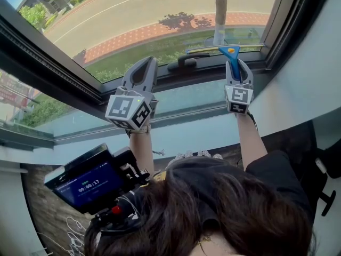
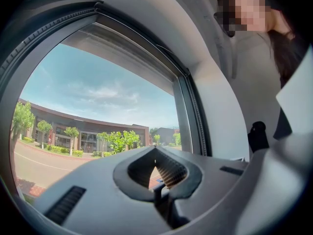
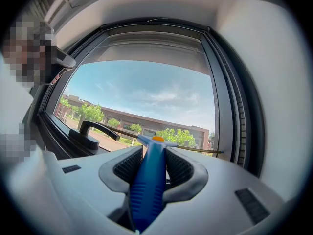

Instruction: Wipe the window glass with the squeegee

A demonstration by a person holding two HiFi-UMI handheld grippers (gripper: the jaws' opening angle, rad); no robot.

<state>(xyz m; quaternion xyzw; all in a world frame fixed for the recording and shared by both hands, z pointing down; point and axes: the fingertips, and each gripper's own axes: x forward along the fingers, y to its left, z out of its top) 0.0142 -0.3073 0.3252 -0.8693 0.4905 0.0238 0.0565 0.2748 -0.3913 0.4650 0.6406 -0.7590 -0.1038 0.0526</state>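
Right gripper view — squeegee (image 3: 148,180) clamped in right hand-held gripper (image 3: 154,150); left hand-held gripper (image 2: 155,150) closed, empty.

The only text that reads is a timer, 00:00:17, in pale digits on the blue screen (image 1: 88,188) of the black device (image 1: 127,170) at the lower left of the head view. Smaller lines above and below it on that screen are too fine to make out. A reddish sign (image 1: 6,92) outdoors at the left edge is blurred beyond reading.
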